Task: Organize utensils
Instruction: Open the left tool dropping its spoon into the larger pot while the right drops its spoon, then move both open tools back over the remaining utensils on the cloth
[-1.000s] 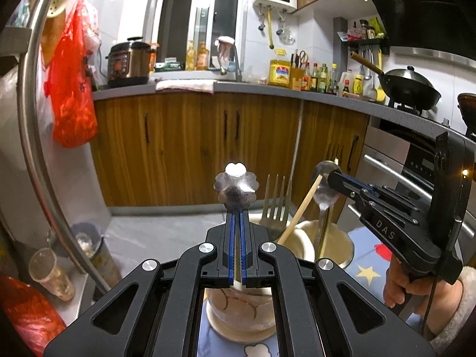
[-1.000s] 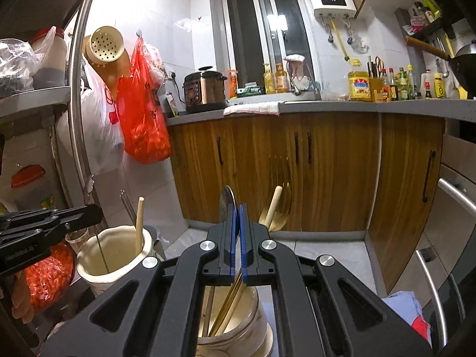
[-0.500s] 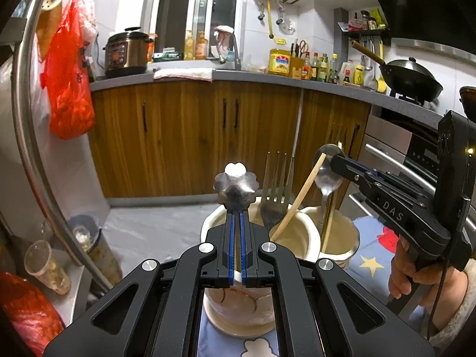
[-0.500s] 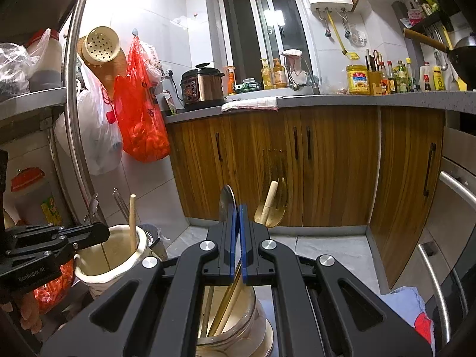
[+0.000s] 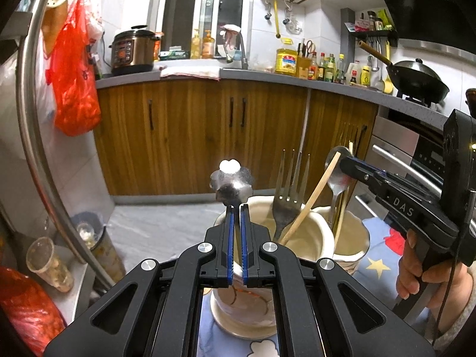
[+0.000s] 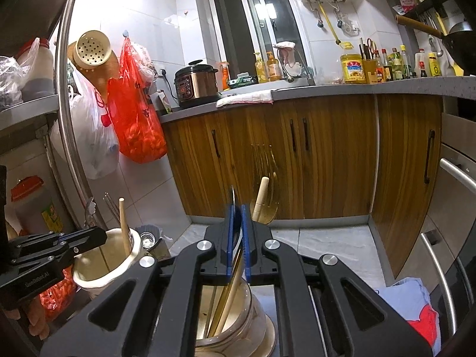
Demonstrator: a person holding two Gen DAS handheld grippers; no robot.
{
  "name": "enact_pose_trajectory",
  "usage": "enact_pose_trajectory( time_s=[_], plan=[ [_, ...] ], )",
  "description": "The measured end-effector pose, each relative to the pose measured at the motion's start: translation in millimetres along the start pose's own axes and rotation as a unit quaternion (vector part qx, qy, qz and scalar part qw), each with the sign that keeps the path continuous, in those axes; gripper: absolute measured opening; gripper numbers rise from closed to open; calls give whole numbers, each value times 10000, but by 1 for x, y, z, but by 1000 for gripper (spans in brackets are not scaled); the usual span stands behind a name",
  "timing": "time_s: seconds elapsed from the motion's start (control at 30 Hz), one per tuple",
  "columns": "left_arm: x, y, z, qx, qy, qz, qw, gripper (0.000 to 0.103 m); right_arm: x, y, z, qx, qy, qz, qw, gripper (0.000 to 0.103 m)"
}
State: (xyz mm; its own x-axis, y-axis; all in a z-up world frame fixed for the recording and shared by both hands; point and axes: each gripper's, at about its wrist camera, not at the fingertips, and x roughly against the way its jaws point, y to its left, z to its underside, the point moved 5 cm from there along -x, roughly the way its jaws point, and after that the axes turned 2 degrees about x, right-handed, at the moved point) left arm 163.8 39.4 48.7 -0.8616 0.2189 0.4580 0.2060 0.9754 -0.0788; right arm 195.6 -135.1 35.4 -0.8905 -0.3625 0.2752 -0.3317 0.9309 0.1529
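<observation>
The left claw (image 5: 236, 208), low in the frame's centre, pinches the thin stem of a shiny metal utensil with a flower-shaped end (image 5: 232, 183) above a glazed cream crock (image 5: 309, 238) holding a steel fork (image 5: 287, 196) and a wooden chopstick (image 5: 312, 199). At right, the right claw (image 6: 237, 208) is opening around a flat metal spoon (image 6: 233, 196) over a second rounded crock (image 6: 238, 312); both crocks crowd a star-print cloth (image 5: 374, 264) near its edge.

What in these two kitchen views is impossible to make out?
- Left wrist view: the lower end of the flower-topped metal utensil, hidden behind the left gripper.
- Right wrist view: the silver spoon is edge-on; its handle hides between the right gripper fingers.
- Bottom of cream ceramic holder: cut off.
</observation>
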Motion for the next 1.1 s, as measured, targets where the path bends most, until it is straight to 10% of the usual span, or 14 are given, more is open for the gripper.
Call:
enact_pose_trajectory(
  time_s=[0.3,0.53,0.8,1.1],
  plan=[
    [2,-2,0,-3,22,19,10000,10,3,0,-2,-32,3,-30,10000,33],
    [25,-11,-6,-109,-133,-74,9998,65,31,0,-17,-242,-92,-106,9996,59],
    [66,-15,-17,61,-127,-177,9997,84,83,7,-29,-347,12,-246,9991,92],
    [93,-27,9,373,195,-87,9991,95,121,9,10,-420,544,-241,9973,97]
  ],
)
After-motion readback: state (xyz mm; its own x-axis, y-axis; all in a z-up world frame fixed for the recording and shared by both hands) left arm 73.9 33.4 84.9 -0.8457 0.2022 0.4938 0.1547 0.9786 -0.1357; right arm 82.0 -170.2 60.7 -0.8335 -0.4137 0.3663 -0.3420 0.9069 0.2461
